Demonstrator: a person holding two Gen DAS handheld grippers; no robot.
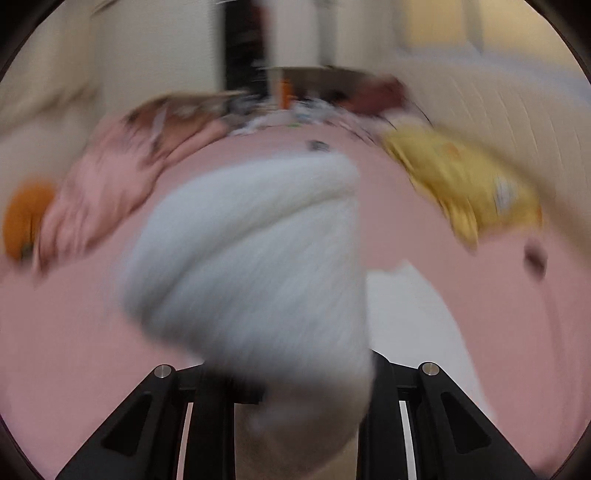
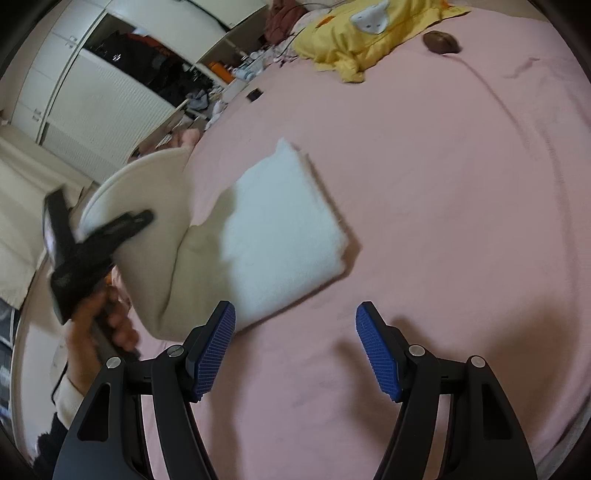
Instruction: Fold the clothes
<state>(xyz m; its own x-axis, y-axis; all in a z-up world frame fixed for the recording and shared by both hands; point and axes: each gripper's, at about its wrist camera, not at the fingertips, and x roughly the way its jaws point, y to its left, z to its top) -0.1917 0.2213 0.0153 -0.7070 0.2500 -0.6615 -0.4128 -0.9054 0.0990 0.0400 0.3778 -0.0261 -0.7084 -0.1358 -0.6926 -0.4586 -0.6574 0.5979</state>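
Note:
A white garment lies partly folded on the pink bed sheet. My left gripper is shut on one end of the garment and holds it lifted off the bed at the left; the left wrist view is blurred and its fingertips are hidden by the cloth. My right gripper is open and empty, just above the sheet near the garment's front edge.
A yellow garment and a small dark object lie at the far side of the bed. Pink patterned bedding is bunched at the left. White wardrobes and clutter stand beyond the bed.

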